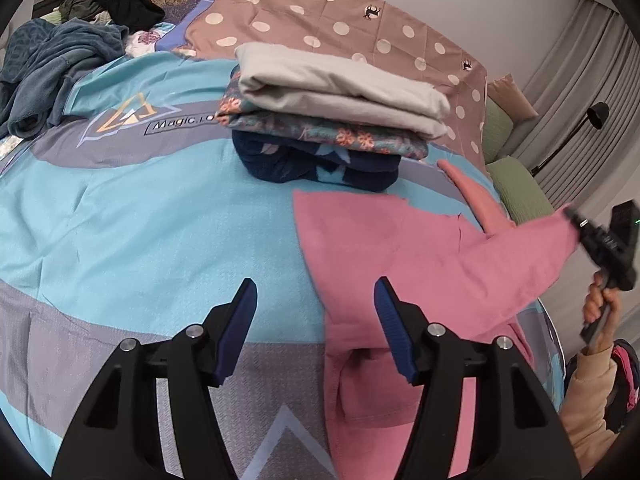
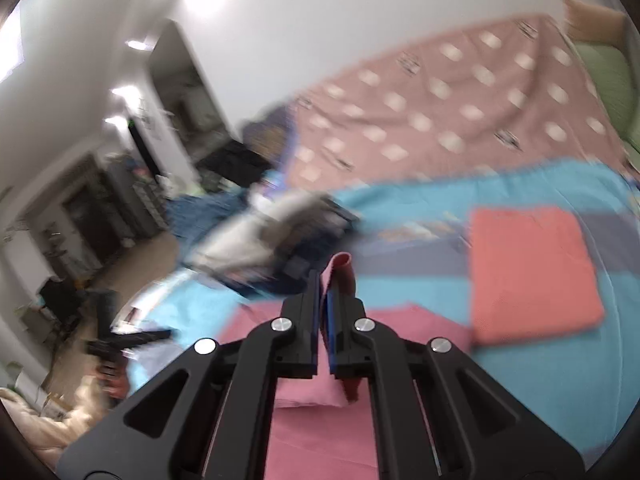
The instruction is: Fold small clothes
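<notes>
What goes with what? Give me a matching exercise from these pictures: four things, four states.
1 left gripper
2 right gripper
3 grey folded cloth
4 orange-red folded cloth

A lying alone on the bedspread
B jaws open, holding nothing
C top of the folded stack
D shut on the pink garment

Pairs: 1-B, 2-D, 3-C, 4-A

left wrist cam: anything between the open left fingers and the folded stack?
Only bare blue bedspread. In the left wrist view the pink garment lies to the right of that stretch, short of the folded stack; left gripper holds nothing.
</notes>
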Tool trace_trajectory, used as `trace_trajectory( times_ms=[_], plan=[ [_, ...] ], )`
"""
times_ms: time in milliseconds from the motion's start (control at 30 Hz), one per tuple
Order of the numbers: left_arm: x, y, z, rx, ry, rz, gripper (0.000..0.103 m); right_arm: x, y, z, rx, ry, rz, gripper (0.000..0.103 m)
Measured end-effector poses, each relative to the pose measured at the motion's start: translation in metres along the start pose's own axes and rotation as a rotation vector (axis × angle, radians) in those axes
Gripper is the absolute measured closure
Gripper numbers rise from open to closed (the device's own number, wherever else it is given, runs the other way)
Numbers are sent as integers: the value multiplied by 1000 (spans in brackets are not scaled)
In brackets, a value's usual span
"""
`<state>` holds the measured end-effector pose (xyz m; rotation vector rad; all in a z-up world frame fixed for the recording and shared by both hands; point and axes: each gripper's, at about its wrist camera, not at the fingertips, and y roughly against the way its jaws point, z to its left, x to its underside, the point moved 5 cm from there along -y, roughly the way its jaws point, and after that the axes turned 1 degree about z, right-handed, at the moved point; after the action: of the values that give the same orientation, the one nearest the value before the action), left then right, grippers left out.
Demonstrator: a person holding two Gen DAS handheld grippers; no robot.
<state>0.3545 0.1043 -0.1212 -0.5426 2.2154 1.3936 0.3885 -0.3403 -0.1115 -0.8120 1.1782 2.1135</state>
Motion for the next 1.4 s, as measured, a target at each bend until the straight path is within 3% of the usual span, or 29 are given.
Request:
trace_trajectory(
  times_ms=[133, 200, 267, 300, 333, 400, 533, 633, 767, 833, 867, 933, 1000, 1133, 1233, 1267, 1333, 1400],
  plan=[
    [7, -7, 8, -7, 17, 32, 42, 60, -50, -71, 90, -168, 166, 100],
    [10, -5, 10, -20, 14, 35, 42, 83, -57, -92, 106, -227, 183, 99],
    [13, -1, 11, -34, 8, 33, 42, 85, -47, -99, 113, -271, 160, 85],
    [15, 2, 12, -39, 6, 32, 42, 83, -42, -97, 150, -253, 156, 66],
    [16, 6, 13, -47, 2, 30, 42, 77, -33, -90, 211, -197, 142, 55],
    [20, 13, 14, -58, 2, 22, 42, 67, -18, -69, 279, -90, 110, 53],
    [32, 25, 9, -34, 4, 12, 42, 64, -6, -8, 165, 85, 83, 44],
    [39, 22, 1, -36, -20, 26, 42, 81, -34, 10, 236, 220, 165, 44],
    [22, 10, -28, -12, -62, 51, 42, 107, -59, -12, 236, 145, 332, 53],
    [7, 5, -52, 7, -113, 55, 42, 116, -48, -9, 224, 179, 346, 51],
    [-5, -4, -74, 22, -156, 65, 41, 117, -42, -9, 206, 180, 351, 48],
    [-21, -21, -109, 52, -214, 92, 40, 107, -25, -18, 164, 145, 315, 31],
    [-36, -55, -159, 89, -305, 152, 35, 90, -13, -40, 98, 45, 266, 25],
    [-38, -139, -246, 149, -573, 322, 29, 91, -24, -89, -82, -239, 287, 25],
    [-17, -192, -282, 163, -746, 424, 29, 98, -32, -96, -229, -316, 258, 28],
    [-9, -206, -289, 171, -790, 444, 29, 99, -33, -94, -251, -307, 251, 36],
    [1, -220, -296, 177, -832, 456, 29, 98, -34, -94, -268, -306, 247, 63],
    [7, -228, -299, 194, -838, 449, 30, 98, -38, -94, -263, -301, 244, 75]
  ],
)
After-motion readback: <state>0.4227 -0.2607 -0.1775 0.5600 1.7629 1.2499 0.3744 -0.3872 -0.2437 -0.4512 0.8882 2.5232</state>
